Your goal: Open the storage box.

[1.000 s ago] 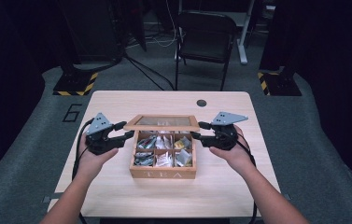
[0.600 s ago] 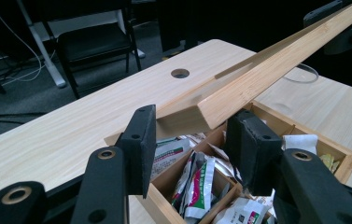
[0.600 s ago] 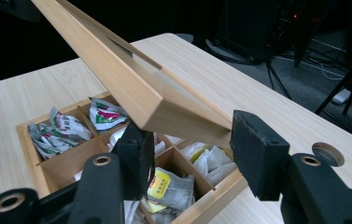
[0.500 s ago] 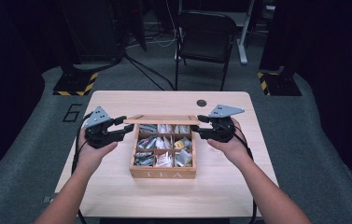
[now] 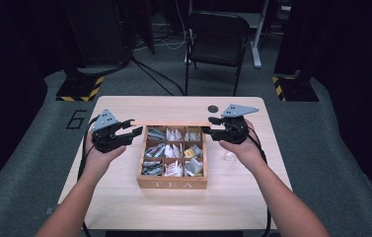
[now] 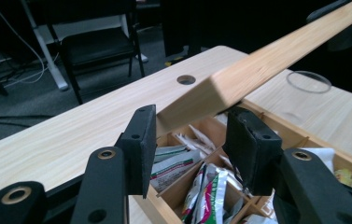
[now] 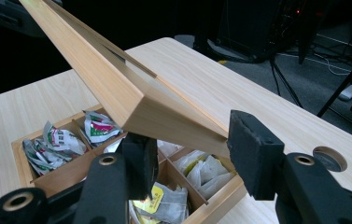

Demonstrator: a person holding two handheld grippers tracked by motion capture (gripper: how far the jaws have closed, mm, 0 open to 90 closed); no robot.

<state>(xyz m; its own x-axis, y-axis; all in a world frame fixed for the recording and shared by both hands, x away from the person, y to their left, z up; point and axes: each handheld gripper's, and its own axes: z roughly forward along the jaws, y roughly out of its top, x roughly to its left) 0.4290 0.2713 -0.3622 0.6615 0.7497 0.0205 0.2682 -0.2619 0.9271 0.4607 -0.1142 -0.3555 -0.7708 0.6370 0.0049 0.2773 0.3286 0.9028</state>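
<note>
A wooden tea box [image 5: 172, 183] marked TEA sits mid-table, its compartments full of tea bags [image 5: 166, 150]. Its wooden lid [image 5: 173, 123] hangs tilted above the box's far edge and shows edge-on in the high view. My left gripper [image 5: 135, 126] is shut on the lid's left end. In the left gripper view both pads [image 6: 143, 140] press the lid [image 6: 276, 58]. My right gripper [image 5: 209, 126] holds the right end. Its jaws have just been closing, with the lid [image 7: 94, 65] between its pads [image 7: 253, 149].
A round cable hole [image 5: 213, 108] is in the table [image 5: 124, 197] behind the box. A small clear disc [image 5: 229, 156] lies right of the box under my right wrist. A black chair [image 5: 215, 42] stands beyond the table.
The lid has swung up from a slanted pose that showed its pane to an edge-on strip. Both grippers moved away from me with it, and more of the box's contents show.
</note>
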